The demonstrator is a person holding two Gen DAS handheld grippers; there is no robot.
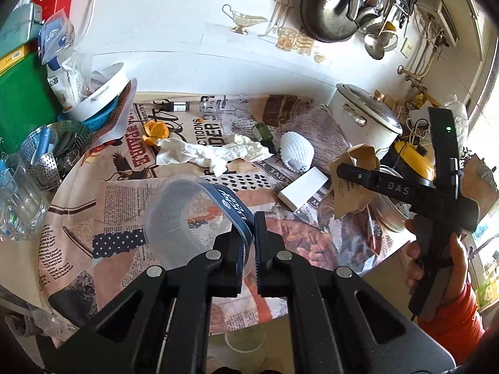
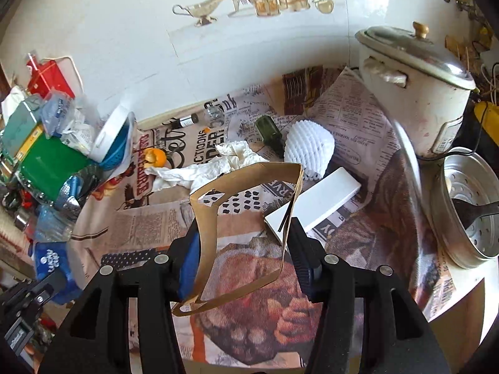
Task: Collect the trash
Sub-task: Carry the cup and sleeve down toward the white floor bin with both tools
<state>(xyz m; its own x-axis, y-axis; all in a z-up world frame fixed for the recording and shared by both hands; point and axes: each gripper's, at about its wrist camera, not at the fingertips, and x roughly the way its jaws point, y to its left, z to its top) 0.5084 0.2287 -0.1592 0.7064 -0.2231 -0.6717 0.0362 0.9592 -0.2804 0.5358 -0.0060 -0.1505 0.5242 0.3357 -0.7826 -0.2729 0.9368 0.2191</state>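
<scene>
Both full already: my left fingers (image 1: 251, 233) pinch the clear plastic cup's (image 1: 174, 218) rim, right fingers (image 2: 246, 243) clamp the flattened brown cardboard sleeve (image 2: 249, 215). Crumpled white tissue (image 1: 212, 152) lies crosswise on the desk (image 1: 124, 193) ahead, probably nearer my left.

On the tabletop (image 2: 343, 124), the crumpled tissue (image 2: 218, 165) lies left of the foam net (image 2: 308, 146), the flat box (image 2: 321, 202) before both.
</scene>
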